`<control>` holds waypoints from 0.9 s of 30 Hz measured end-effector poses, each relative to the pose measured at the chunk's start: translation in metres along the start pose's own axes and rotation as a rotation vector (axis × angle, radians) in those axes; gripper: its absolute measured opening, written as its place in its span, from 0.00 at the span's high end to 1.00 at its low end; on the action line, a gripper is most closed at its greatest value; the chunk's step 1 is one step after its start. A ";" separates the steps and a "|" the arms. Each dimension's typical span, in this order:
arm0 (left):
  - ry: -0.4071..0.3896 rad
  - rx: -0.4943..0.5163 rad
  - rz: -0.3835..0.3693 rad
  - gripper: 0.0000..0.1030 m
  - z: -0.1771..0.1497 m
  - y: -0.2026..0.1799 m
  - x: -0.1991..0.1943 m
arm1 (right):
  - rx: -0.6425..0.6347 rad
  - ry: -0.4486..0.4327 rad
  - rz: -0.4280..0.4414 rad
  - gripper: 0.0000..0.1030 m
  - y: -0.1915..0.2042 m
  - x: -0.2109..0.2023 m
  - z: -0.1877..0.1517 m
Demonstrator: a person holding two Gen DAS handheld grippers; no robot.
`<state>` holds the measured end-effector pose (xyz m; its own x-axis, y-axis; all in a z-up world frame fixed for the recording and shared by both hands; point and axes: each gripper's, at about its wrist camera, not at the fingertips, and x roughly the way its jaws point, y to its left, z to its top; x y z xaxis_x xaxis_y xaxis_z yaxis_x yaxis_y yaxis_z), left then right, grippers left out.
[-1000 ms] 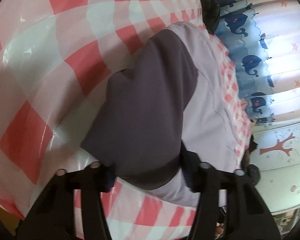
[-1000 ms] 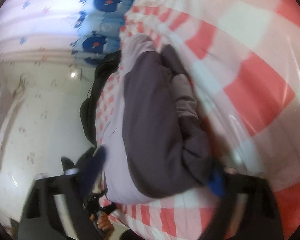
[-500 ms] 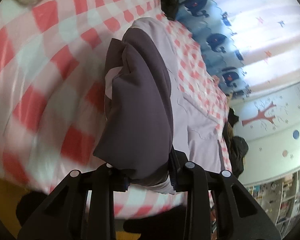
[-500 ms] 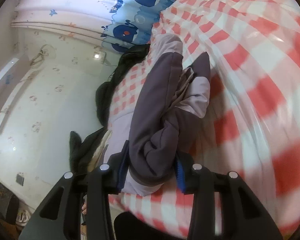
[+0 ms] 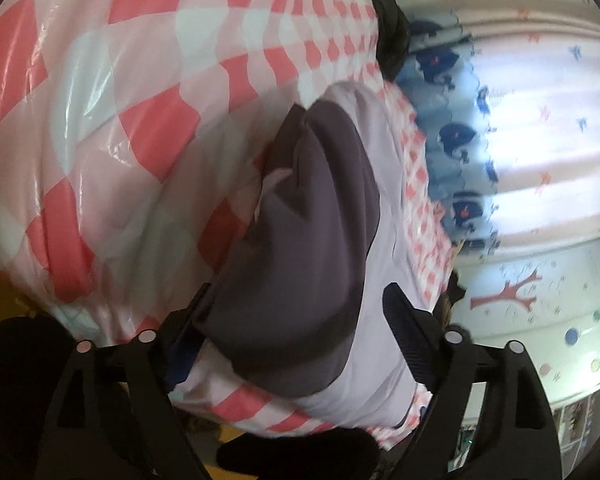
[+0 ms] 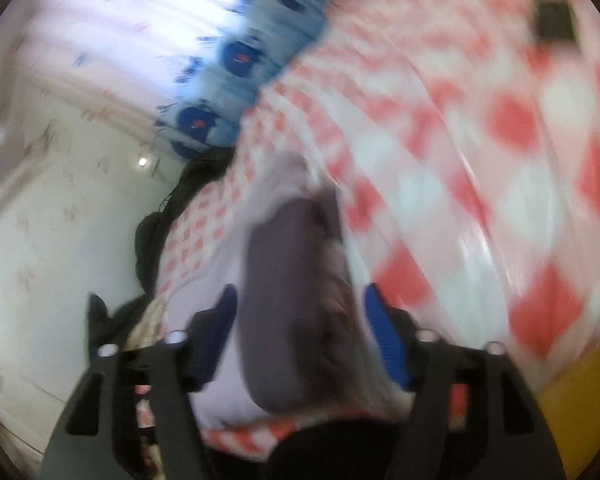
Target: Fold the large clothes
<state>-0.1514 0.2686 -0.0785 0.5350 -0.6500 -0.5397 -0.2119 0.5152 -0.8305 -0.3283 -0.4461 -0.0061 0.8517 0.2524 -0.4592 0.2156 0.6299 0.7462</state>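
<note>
The garment (image 5: 300, 248), a two-tone top with a dark grey-purple panel over pale lilac, lies folded lengthwise on the red-and-white checked bedcover (image 5: 148, 128), close to the cover's near edge and running away toward the whale-print curtain (image 5: 456, 136). Taking the garment as the landmark, the left tongs (image 5: 296, 344) sit at its near end with their fingers spread wide, one on each side of the cloth, the dark panel bulging between them without being squeezed. The right tongs (image 6: 300, 344) are also at the near end, their blue pads (image 6: 384, 344) standing apart on either flank of the dark fold; that view is badly smeared by motion, so whether a pad grazes the fabric is hard to say, though the gap looks too wide for a real pinch. Beyond the far end of the garment a dark heap of other clothing (image 5: 388, 32) rests by the curtain. Judged from this, the long fold is laid and the step in hand is either letting go of the near hem or taking it up for the cross fold. The next move calls for both tongs to close on the near edge through all layers, evenly spaced, then lift and carry it toward the far end without letting the dark panel slide off the lilac beneath.
</note>
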 end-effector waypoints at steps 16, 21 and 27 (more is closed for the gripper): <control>-0.010 0.050 0.012 0.43 0.009 -0.018 0.035 | -0.704 0.359 -0.339 0.16 0.152 0.262 -0.078; -0.013 0.038 -0.010 0.45 0.008 -0.010 0.036 | -0.666 0.297 -0.296 0.16 0.177 0.242 -0.062; -0.022 0.006 -0.022 0.38 0.008 -0.011 0.040 | -0.749 0.300 -0.419 0.12 0.205 0.331 -0.036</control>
<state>-0.1212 0.2416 -0.0898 0.5573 -0.6486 -0.5185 -0.1953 0.5046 -0.8410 -0.0196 -0.2072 -0.0227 0.5909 0.0096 -0.8067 0.0238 0.9993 0.0293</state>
